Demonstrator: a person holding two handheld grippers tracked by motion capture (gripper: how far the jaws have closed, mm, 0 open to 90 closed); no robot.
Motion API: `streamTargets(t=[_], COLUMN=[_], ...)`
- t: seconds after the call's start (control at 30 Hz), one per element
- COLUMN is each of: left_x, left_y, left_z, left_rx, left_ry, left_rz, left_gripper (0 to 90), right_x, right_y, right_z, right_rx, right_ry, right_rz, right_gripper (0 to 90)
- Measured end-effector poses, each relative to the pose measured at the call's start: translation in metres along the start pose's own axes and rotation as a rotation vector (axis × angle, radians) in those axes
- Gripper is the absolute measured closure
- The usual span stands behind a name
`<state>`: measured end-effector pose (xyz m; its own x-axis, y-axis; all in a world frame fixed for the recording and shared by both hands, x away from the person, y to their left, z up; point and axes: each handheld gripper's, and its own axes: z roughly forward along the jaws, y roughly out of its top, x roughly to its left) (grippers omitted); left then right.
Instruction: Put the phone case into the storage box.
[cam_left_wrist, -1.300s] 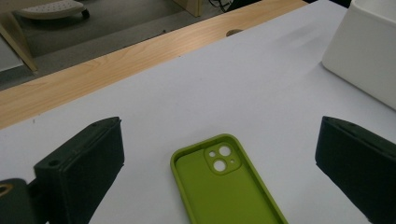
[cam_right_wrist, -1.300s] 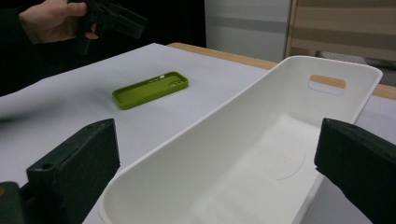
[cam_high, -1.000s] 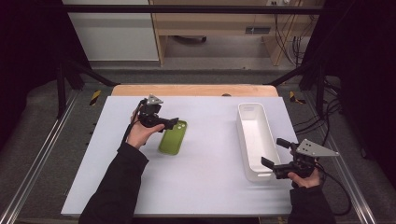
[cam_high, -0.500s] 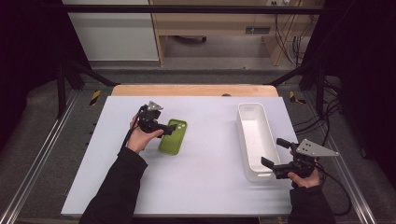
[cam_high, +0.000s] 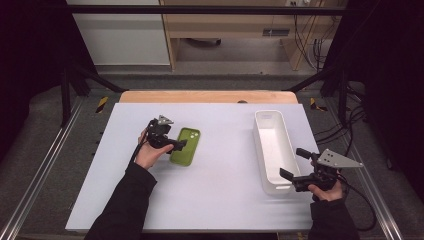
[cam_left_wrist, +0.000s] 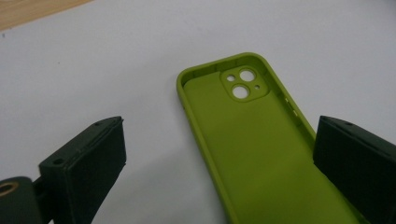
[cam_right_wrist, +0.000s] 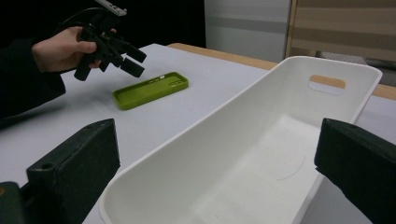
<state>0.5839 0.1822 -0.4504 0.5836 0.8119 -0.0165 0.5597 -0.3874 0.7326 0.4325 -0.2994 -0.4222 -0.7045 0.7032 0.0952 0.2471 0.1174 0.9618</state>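
Green phone case (cam_high: 185, 146) lies flat, hollow side up, on the white surface (cam_high: 210, 200), well apart from the white bin (cam_high: 272, 150) at the right. Left gripper (cam_high: 176, 145) hovers over the case's near long edge with its jaws spread wide and empty, one on each side of that edge. This looks like the reach before a pickup; next it should lower and close across the rim. Right gripper (cam_high: 292, 165) waits open at the bin's near end, holding nothing.
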Motion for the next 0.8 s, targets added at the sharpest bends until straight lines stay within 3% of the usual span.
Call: streamTargets(t=[0.37,0.8], left_x=[-0.001,-0.004], left_y=[-0.006,-0.013], left_z=[0.002,0.008], left_rx=[0.026,0.06], left_ry=[-0.006,0.037], left_rz=[-0.019,-0.001], left_gripper=[5.8,17.7], right_x=[0.0,0.0], right_y=[0.0,0.0], right_z=[0.0,0.0], right_rx=[-0.003,0.0], right_ry=[0.004,0.002], right_rz=[0.002,0.003], right_gripper=[0.4,0.4])
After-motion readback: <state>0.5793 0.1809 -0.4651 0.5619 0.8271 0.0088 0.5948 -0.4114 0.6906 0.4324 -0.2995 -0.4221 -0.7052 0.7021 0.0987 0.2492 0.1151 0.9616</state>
